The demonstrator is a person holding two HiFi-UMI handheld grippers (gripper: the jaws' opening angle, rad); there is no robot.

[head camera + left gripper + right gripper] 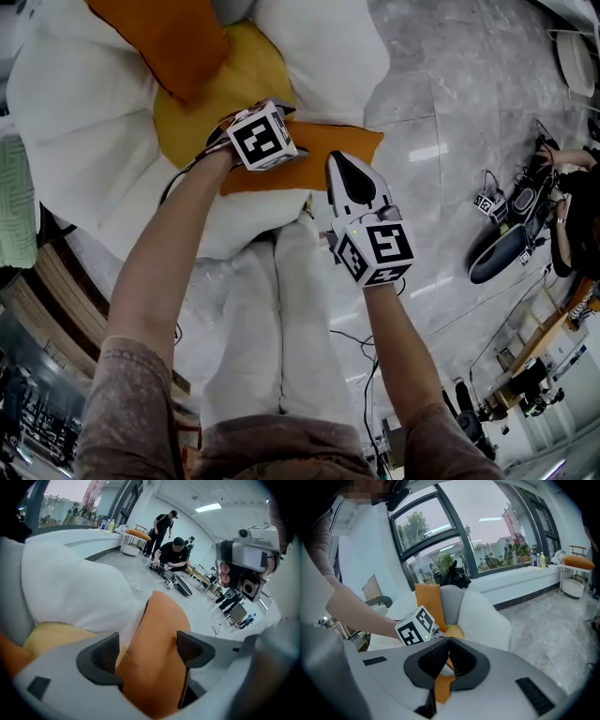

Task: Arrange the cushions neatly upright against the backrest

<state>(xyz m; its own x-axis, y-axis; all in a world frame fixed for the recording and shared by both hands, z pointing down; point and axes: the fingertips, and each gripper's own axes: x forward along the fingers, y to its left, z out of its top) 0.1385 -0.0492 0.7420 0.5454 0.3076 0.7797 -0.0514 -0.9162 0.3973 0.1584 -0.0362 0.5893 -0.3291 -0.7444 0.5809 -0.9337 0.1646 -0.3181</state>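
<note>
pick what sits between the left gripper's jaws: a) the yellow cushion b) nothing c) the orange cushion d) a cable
c: in the left gripper view the orange cushion fills the gap of the left gripper, with both jaws pressed against its sides, while the yellow cushion lies outside them.

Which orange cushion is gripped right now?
The front orange cushion, held by left gripper and right gripper; the other orange cushion stands further back, untouched.
</note>
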